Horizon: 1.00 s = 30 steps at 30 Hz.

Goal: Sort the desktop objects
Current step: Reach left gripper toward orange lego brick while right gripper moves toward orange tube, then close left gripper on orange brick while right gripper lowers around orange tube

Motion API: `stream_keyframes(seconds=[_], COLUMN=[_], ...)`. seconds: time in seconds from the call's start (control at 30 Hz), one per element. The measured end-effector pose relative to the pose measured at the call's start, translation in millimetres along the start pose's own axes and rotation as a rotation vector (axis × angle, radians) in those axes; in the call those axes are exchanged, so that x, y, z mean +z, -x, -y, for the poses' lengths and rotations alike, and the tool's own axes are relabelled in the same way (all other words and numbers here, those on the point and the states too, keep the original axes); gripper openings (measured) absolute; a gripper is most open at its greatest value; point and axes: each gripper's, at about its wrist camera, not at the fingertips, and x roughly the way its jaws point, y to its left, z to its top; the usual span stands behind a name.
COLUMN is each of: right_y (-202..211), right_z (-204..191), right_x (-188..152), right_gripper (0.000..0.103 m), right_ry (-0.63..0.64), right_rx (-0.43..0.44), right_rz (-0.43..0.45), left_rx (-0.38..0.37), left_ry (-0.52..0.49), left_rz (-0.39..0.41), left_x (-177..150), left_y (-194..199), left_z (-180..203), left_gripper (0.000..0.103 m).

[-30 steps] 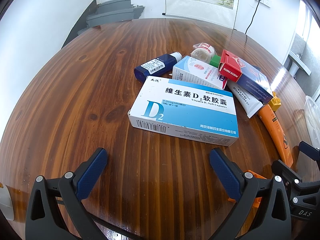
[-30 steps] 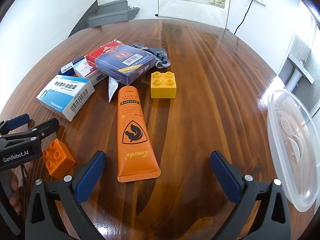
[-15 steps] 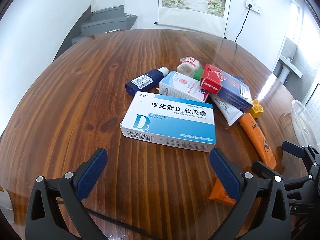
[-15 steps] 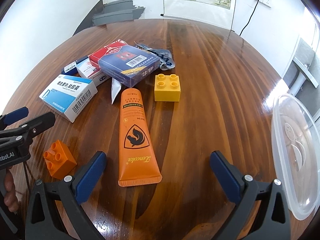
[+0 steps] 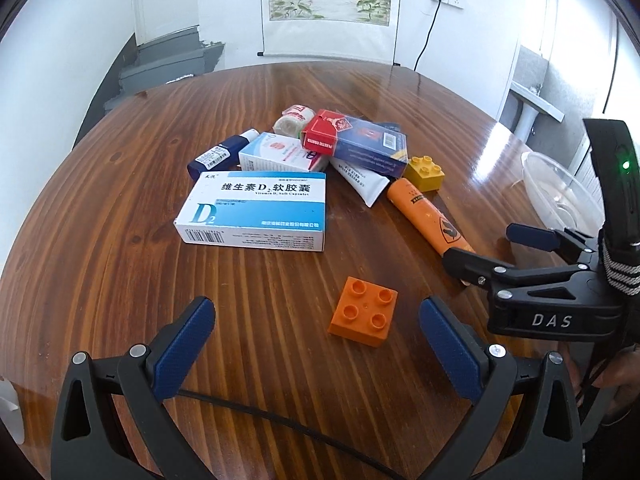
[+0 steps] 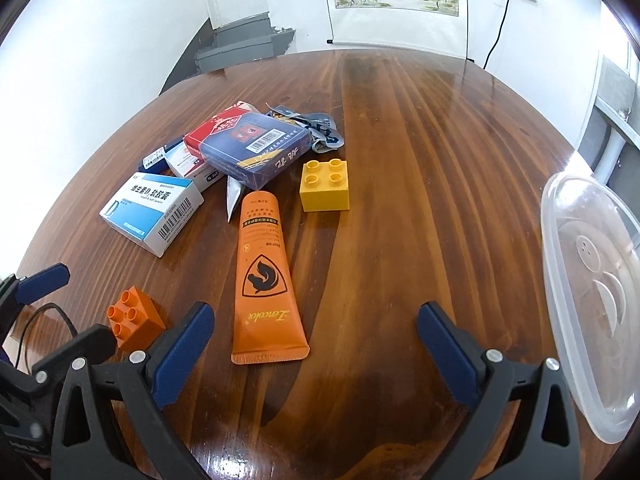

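Left gripper [image 5: 316,344] pulled back from vitamin box [image 5: 256,210]; orange block [image 5: 364,311] now sits between its wide-apart fingers, likely next pick. Right gripper [image 6: 316,344] apart too, over orange tube [image 6: 264,276]. Nothing held.

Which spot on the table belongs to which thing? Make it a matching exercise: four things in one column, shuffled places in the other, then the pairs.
Things
1. orange brick
2. yellow brick
3. orange tube
4. clear plastic container

Places
A. at the table's right edge, apart from the pile
B. lying lengthwise ahead of the right gripper, cap end toward the boxes
C. alone, just ahead of the open left gripper
D. beside the dark blue card box, right of the tube's cap end

Pairs: 1-C, 2-D, 3-B, 4-A
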Motion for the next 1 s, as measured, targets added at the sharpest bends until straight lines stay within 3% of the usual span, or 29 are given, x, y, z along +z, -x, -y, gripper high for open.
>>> stream_keyframes(seconds=[0.23,0.67,1.0], right_y=[9,14,6], right_z=[18,14,0], right_x=[5,8,12], right_gripper=[0.090,0.078,0.077], right_ry=[-0.033,-0.025,-0.005], right_rx=[0.003,0.047,0.061], right_rz=[0.045,0.049,0.022], left_rx=[0.017,-0.003,-0.016], left_ry=[-0.028,-0.033,-0.004], left_rz=[-0.030,-0.040,-0.029], left_x=[-3,-6,-7], left_y=[-14,-21,-20], left_z=[7,6,-4], left_gripper=[0.100,0.066,0.051])
